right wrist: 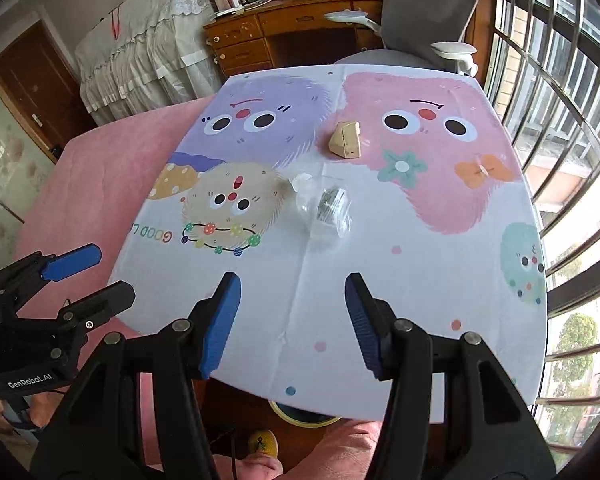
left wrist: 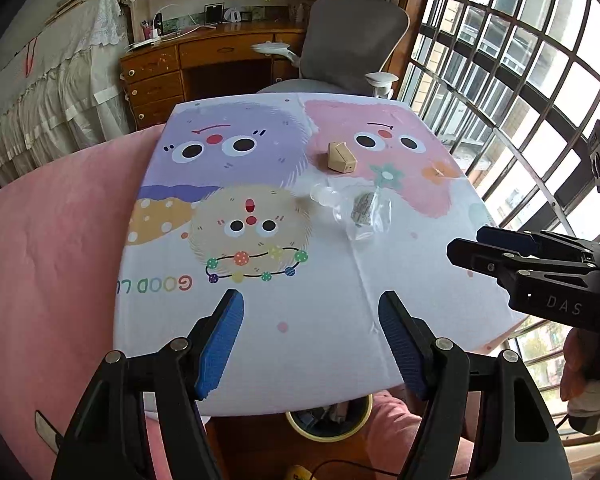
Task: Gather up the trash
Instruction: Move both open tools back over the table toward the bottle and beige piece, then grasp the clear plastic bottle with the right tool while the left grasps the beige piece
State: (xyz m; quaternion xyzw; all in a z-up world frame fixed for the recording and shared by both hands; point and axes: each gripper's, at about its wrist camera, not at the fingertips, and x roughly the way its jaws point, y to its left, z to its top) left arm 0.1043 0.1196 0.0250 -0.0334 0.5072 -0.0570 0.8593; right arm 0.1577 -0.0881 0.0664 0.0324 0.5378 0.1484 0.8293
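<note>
A crushed clear plastic bottle (left wrist: 354, 210) (right wrist: 324, 206) lies on its side near the middle of the cartoon-printed table (left wrist: 300, 312) (right wrist: 420, 288). Beyond it stands a small crumpled tan carton (left wrist: 341, 157) (right wrist: 346, 140). My left gripper (left wrist: 311, 340) hovers open over the table's near edge with nothing between its blue pads. My right gripper (right wrist: 292, 320) is open too, also short of the bottle. Each gripper shows in the other's view: the right one (left wrist: 480, 246) at the table's right edge, the left one (right wrist: 100, 272) over the pink bed.
A round bin with a yellow rim (left wrist: 328, 420) (right wrist: 304, 414) sits on the floor under the table's near edge. A pink bed (left wrist: 52, 260) borders the table on the left, barred windows (left wrist: 520, 80) on the right. A grey office chair (left wrist: 352, 40) and wooden desk (left wrist: 204, 60) stand behind.
</note>
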